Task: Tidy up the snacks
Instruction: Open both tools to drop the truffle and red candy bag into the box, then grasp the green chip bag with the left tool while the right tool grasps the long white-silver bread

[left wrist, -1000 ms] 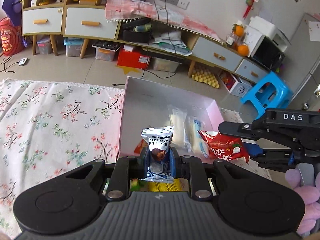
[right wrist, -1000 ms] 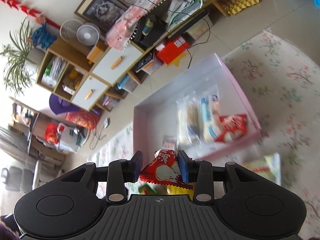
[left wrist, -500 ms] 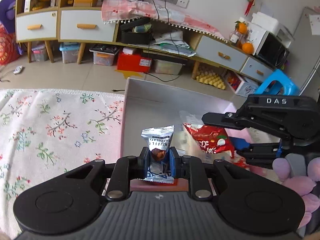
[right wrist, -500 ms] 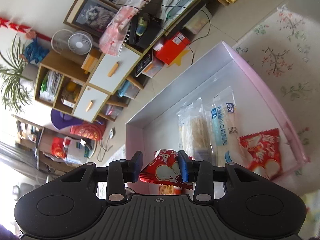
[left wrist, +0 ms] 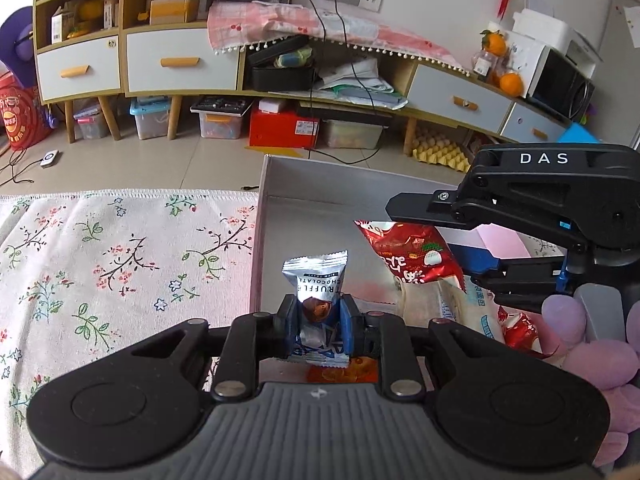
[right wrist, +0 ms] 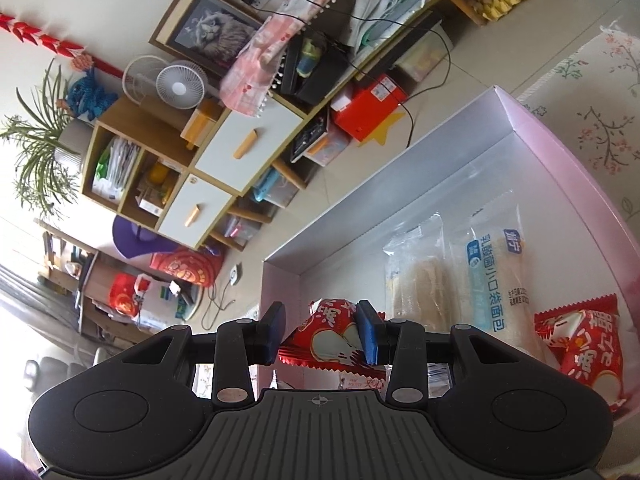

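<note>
My left gripper (left wrist: 318,322) is clamped on a silver truffle chocolate packet (left wrist: 316,280), both blue pads pressed against its sides — the packet stands upright between them, its crimped top edge above the fingertips. It sits just over the near left corner of the pink box (left wrist: 260,216), which rests on the floral tablecloth (left wrist: 120,248).

My right gripper (right wrist: 320,334) has its jaws parted. A red snack packet (right wrist: 328,336) lies between the pads; the right pad touches it, the left pad stands a little clear of it, so I cannot tell whether the packet is gripped at all. From the left wrist view this gripper reaches in from the right above the box interior, with the same red packet (left wrist: 412,252) under its upper finger.

Inside the box, along the right side: a clear-wrapped bread stick pack (right wrist: 416,280), a blue-and-white bread pack (right wrist: 492,280) just beside it, and a second red packet (right wrist: 580,344) against the near right wall. An orange-red wrapper (left wrist: 344,372) shows under my left fingers.
</note>
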Available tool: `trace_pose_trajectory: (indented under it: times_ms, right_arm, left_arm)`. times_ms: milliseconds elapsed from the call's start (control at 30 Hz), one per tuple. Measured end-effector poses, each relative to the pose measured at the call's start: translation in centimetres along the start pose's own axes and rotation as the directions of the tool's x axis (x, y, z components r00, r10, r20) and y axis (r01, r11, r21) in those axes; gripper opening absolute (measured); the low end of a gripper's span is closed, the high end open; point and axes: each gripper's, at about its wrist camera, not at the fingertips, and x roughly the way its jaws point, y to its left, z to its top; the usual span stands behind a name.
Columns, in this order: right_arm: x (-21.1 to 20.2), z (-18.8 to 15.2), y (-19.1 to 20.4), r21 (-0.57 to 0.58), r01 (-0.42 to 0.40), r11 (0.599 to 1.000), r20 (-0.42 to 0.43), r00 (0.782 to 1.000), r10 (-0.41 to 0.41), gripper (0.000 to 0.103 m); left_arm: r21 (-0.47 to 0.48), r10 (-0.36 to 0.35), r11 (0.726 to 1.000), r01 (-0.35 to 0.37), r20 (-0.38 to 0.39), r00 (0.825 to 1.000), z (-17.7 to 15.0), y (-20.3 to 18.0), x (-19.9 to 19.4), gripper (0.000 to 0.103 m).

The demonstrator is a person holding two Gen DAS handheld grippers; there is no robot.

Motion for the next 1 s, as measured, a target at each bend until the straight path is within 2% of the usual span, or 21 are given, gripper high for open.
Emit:
trace_pose_trajectory:
  times_ms: [67,100,167,200,333,433,500,567,633,700,867,1000]
  right_arm:
    - [-0.1,0.0,0.1,-0.007,0.003,1.0,0.001,1.0,-0.003,0.042]
    - [-0.2,0.0,0.2,-0.008,0.009,1.0,0.001,1.0,-0.009,0.052]
    - [-0.6,0.0,0.4,-0.013,0.012,1.0,0.012,1.0,-0.012,0.067]
    - [-0.7,0.0,0.5,-0.021,0.012,1.0,0.016,1.0,-0.011,0.069]
    - [-1.7,-0.1,1.0,-0.052,0.018,0.998,0.015,1.0,-0.017,0.069]
    - [-2.5,-0.2,1.5,-0.086,0.036,0.996,0.003,0.999,-0.036,0.071]
    - [-3.2,-0.2,2.1,-0.114,0.062,0.992,0.005,0.998,-0.061,0.072]
    - [-4.1,-0.2,2.6,-0.134,0.082,0.988,0.015,0.997,-0.081,0.079]
    - [-5.1,-0.4,3.2,-0.144,0.091,0.985,0.019,0.996,-0.09,0.08]
    - [-6.1,-0.8,3.8,-0.156,0.097,0.983,0.012,0.995,-0.097,0.083]
    - [-8.9,-2.3,5.1,-0.203,0.145,0.969,0.024,0.989,-0.143,0.092]
    - [-10.5,-4.3,6.1,-0.275,0.217,0.937,0.044,0.976,-0.213,0.093]
  left_arm:
    - [0.002,0.007,1.0,-0.007,0.006,1.0,0.1,0.0,-0.1,0.026]
    - [0.005,0.008,1.0,-0.008,0.008,1.0,0.1,0.0,-0.2,0.029]
    - [0.012,0.009,1.0,-0.009,0.008,1.0,0.1,-0.1,-0.4,0.036]
    - [0.017,0.011,1.0,-0.011,0.01,1.0,0.1,-0.1,-0.5,0.043]
    - [0.028,-0.004,1.0,0.004,0.003,1.0,0.0,-0.3,-1.1,0.05]
    - [0.045,-0.026,0.999,0.027,-0.003,1.0,0.0,-0.5,-1.9,0.061]
    - [0.055,-0.018,0.998,0.018,0.004,1.0,0.0,-0.6,-2.8,0.073]
    - [0.066,-0.015,0.998,0.014,0.008,1.0,0.1,-0.6,-3.7,0.075]
    - [0.065,-0.011,0.998,0.011,0.009,1.0,0.2,-0.6,-4.5,0.08]
    - [0.066,-0.002,0.998,0.002,0.009,1.0,0.2,-0.6,-5.5,0.09]
    - [0.086,0.041,0.996,-0.04,-0.007,0.999,-0.5,-0.5,-7.7,0.099]
    - [0.085,0.08,0.993,-0.078,-0.021,0.997,-1.5,-0.2,-9.5,0.102]
